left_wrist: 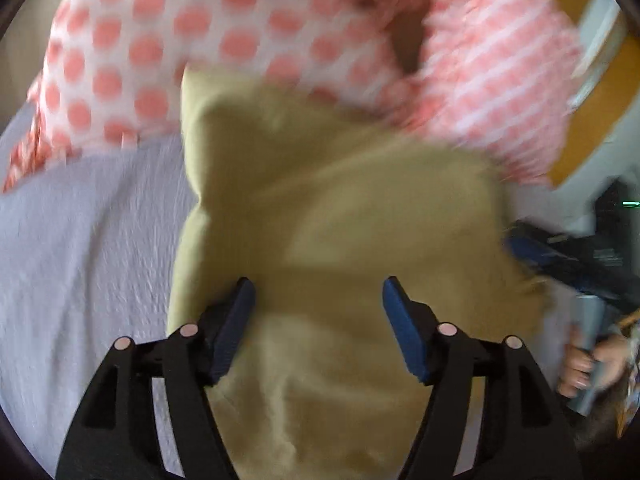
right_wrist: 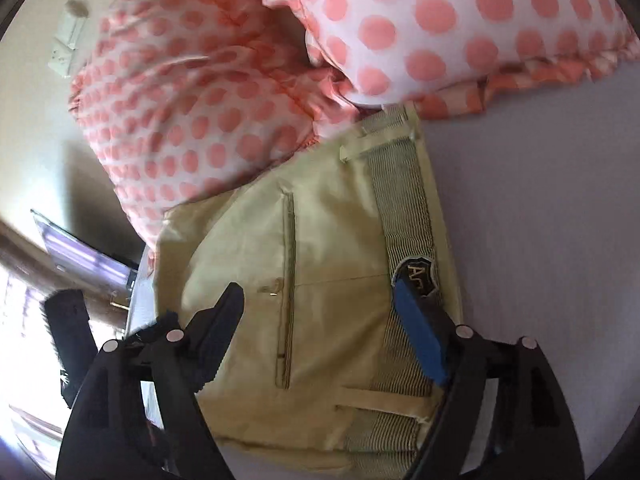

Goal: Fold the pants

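Note:
The khaki pants [left_wrist: 328,216] lie on a pale lilac bedsheet [left_wrist: 80,248]; the left wrist view is blurred. My left gripper [left_wrist: 318,292] is open and empty, its jaws wide apart just above the cloth. In the right wrist view the pants [right_wrist: 328,264] show a back pocket seam and the striped elastic waistband [right_wrist: 404,204] with a dark label. My right gripper [right_wrist: 318,300] is open and empty, with its jaws over the waist end. The other gripper and the hand holding it [left_wrist: 588,360] show at the right edge of the left view.
Pillows with pink dots [left_wrist: 168,40] [right_wrist: 440,20] lie against the far end of the pants, and a second dotted one [right_wrist: 192,112] overlaps their edge. The bed edge, a dark screen [right_wrist: 80,256] and a bright window lie to the left in the right view.

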### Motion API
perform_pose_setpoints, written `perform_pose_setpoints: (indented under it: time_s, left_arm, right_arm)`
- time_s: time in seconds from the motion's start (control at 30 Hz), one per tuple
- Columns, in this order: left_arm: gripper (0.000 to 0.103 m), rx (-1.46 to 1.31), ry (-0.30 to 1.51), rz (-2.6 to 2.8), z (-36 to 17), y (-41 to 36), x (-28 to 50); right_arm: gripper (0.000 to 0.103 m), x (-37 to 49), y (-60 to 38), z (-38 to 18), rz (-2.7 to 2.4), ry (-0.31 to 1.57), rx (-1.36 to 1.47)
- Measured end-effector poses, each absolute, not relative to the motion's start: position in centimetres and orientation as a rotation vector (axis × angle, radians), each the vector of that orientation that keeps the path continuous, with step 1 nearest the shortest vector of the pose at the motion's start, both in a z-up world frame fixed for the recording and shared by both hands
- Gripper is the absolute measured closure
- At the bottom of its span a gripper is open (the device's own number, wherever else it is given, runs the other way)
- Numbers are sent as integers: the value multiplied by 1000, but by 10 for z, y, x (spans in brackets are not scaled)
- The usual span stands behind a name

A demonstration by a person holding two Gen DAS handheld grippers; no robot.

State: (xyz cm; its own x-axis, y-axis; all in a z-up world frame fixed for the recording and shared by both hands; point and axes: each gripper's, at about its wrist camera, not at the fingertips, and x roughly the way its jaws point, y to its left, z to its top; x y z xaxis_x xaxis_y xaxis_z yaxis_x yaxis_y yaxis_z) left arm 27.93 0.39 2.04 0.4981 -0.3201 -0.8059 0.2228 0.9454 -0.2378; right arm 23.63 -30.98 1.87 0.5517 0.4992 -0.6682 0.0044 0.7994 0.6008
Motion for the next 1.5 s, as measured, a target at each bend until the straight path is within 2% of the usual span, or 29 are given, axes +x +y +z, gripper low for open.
perform_pose_setpoints:
  time_s: [0.07, 0.13, 0.2, 0.27, 0.4, 0.57, 0.7, 0.97, 1.5]
  left_arm:
    - [40, -43, 1009, -258, 23, -1, 276]
    - [38, -57, 992, -276, 30, 1, 257]
    - [15, -12, 918, -253, 41, 6, 216]
    - [3, 51, 862, -172, 47, 8, 178]
    - [2, 114, 798, -91, 41, 18, 106]
    - [2, 180, 808, -18, 18, 9, 64]
    - [2, 208, 817, 10, 6, 7, 57]
    - [2, 40, 837, -72, -2, 23, 57]
    - [2, 51, 796, -65, -6, 21, 53]
  right_arm:
    - [23, 230, -308, 24, 279, 981, 567]
    - [22, 202, -300, 46, 226, 912, 466]
    - [1, 166, -290, 62, 216, 807, 358]
    - [1, 118, -274, 75, 163, 720, 231]
    - [1, 50, -232, 54, 176, 672, 97]
    - [1, 35, -198, 20, 98, 713, 37]
    - [1, 36, -190, 10, 71, 729, 17]
    - [1, 37, -190, -1, 48, 760, 12]
    - [1, 38, -189, -7, 0, 787, 21]
